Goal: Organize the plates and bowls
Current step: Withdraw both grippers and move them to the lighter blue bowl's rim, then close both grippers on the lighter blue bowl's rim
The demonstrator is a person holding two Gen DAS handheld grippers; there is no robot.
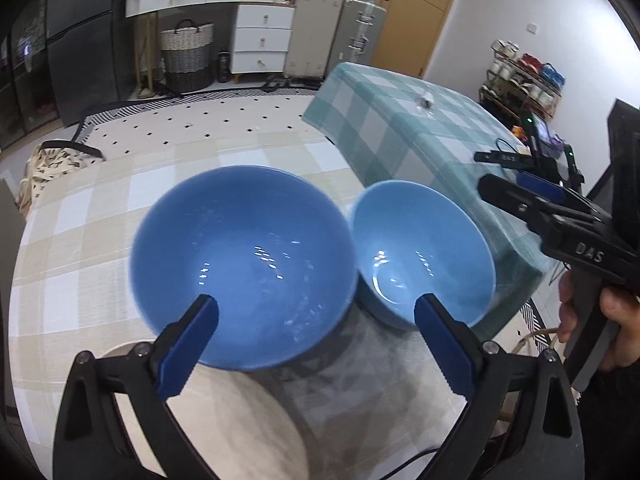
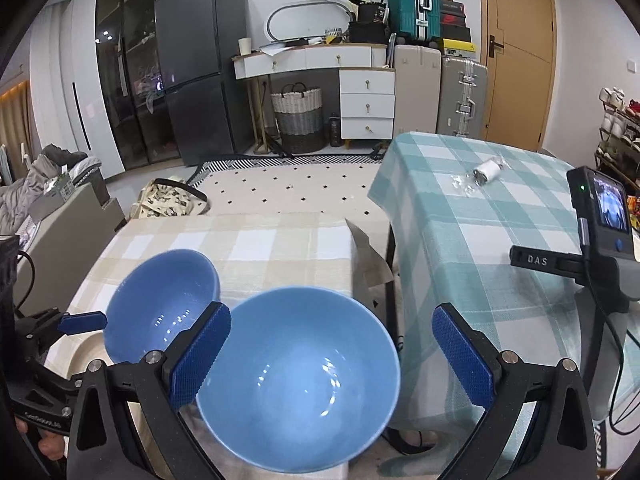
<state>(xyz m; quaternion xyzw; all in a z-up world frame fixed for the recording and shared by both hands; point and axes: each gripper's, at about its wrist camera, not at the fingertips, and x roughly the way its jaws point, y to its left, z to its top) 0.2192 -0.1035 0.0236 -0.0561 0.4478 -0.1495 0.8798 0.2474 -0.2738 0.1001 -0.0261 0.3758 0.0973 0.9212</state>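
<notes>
Two blue bowls stand side by side on a beige checked tablecloth (image 1: 80, 216). In the left wrist view the darker, larger bowl (image 1: 244, 268) is left of the lighter, smaller bowl (image 1: 424, 256). My left gripper (image 1: 316, 344) is open, its blue pads (image 1: 188, 344) over the larger bowl's near rim. A beige plate (image 1: 232, 424) lies under that gripper. In the right wrist view my right gripper (image 2: 332, 360) is open around the near bowl (image 2: 300, 376); the other bowl (image 2: 160, 304) sits left, with the left gripper's fingertips (image 2: 82, 322) beside it.
A second table with a teal checked cloth (image 2: 480, 208) stands to the right, with a small white roll (image 2: 486, 170) and a camera device (image 2: 604, 216) on it. A dotted rug, a dresser, suitcases, a basket and a fridge stand beyond.
</notes>
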